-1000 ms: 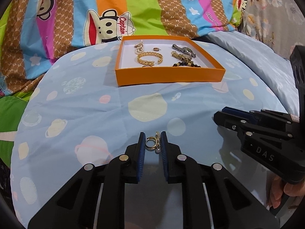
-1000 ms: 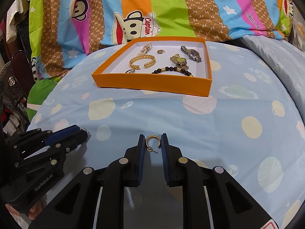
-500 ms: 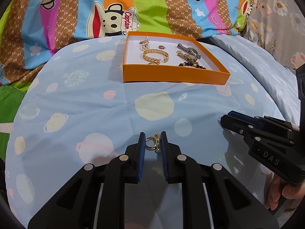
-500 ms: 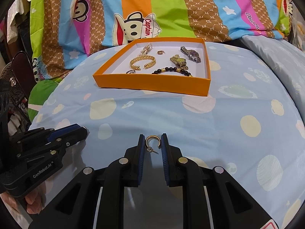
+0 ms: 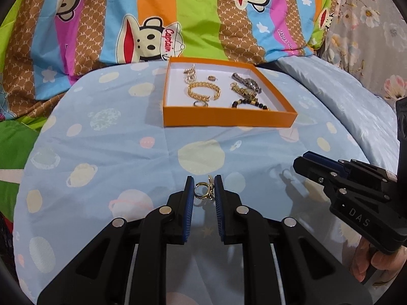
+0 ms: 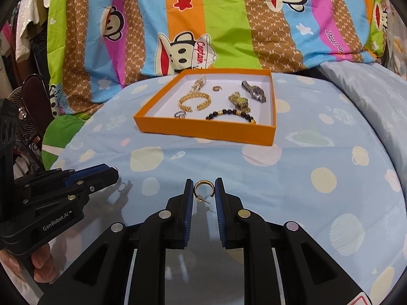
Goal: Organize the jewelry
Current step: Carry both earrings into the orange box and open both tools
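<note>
Orange tray [image 6: 203, 131] beyond gold earring [image 6: 203, 186]

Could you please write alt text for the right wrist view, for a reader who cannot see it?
The right gripper pinches a gold hoop earring above a blue spotted sheet. Beyond sits an orange box of jewelry; the left gripper is at lower left.

Blue planet-print sheet [image 5: 101, 152], striped monkey-print quilt [image 6: 229, 25] behind, fan [image 6: 23, 117]

Gold ring [image 5: 202, 190]; hoop earring [image 6: 203, 187]; orange tray [image 5: 229, 120]
</note>
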Motion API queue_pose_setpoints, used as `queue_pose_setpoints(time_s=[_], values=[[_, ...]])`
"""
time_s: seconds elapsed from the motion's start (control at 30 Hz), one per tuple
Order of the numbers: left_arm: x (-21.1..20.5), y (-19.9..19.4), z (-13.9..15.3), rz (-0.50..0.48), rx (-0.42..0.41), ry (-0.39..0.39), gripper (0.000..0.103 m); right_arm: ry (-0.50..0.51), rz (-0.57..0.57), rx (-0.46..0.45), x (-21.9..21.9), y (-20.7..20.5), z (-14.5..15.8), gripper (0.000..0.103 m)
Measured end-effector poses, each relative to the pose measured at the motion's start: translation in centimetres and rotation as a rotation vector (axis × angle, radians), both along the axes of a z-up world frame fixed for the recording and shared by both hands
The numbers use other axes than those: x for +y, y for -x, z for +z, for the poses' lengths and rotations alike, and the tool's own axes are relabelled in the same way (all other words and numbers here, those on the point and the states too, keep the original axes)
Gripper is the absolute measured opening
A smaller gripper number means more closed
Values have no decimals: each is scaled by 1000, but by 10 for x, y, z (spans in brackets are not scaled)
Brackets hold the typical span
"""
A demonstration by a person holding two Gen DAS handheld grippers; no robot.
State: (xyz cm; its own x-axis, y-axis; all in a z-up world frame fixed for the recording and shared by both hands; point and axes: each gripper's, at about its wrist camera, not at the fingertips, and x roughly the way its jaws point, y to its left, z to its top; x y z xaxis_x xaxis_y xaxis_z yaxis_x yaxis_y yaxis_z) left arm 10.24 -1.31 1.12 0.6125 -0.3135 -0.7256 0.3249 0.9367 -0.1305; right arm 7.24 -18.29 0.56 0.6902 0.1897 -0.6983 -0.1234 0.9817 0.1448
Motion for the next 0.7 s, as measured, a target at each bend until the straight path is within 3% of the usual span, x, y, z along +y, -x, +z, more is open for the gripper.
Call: queue_pose_setpoints(time_s=[0.47,0.7], values=[[-14,-47,65,11,-144,-57,15,-13,6,-104,-11,-33,63,16],[-34,-87,72,12,-157,-58,15,-4,-1,-130,-10,-77,74,16]])
